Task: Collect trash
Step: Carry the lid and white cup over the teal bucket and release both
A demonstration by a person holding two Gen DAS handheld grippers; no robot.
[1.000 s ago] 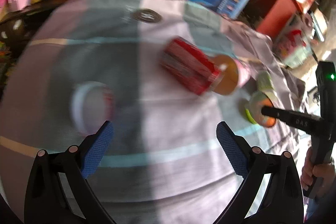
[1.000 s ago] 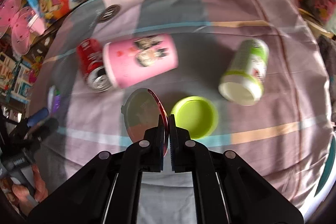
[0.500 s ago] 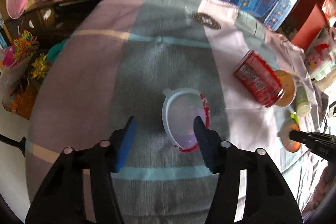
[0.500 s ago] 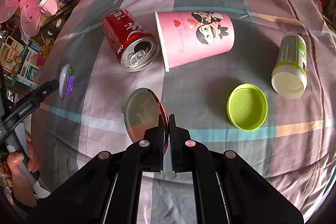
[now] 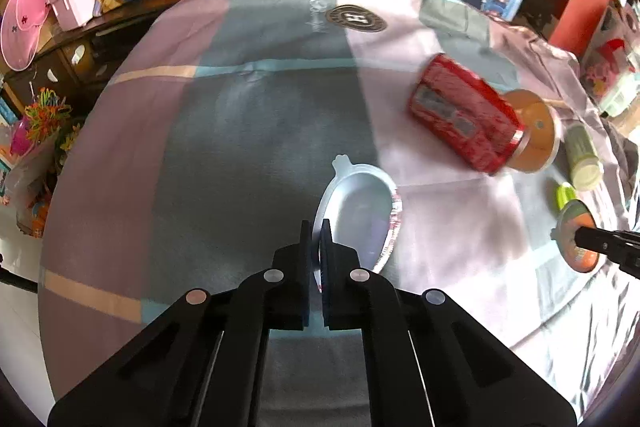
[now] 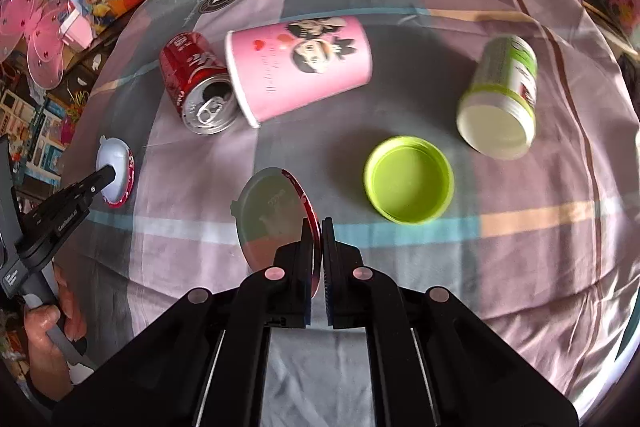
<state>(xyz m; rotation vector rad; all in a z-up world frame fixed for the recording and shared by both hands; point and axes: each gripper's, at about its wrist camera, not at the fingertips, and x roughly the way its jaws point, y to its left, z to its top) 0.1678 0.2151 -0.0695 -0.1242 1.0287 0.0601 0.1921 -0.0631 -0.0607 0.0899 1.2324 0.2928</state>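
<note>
**Both grippers pinching lids**

Left wrist view: the left gripper [image 5: 315,239] has its jaws clamped on the rim of a white foil lid [image 5: 358,207], which stands just ahead. A red can [image 5: 464,118] lies ahead to the right.

Right wrist view: the right gripper [image 6: 316,239] pinches a translucent lid [image 6: 272,217]; a green cap [image 6: 409,179] lies just ahead-right, a pink cup [image 6: 300,65] farther ahead.

My left tongs [image 5: 316,227] are pinched together on the rim of a white foil lid [image 5: 362,211], held left of the red can [image 5: 464,119]. My right tongs [image 6: 318,227] are likewise clamped on a clear red-rimmed lid [image 6: 272,215], nearer me than the can. My left hand [image 6: 48,339] wraps the handle.
</note>
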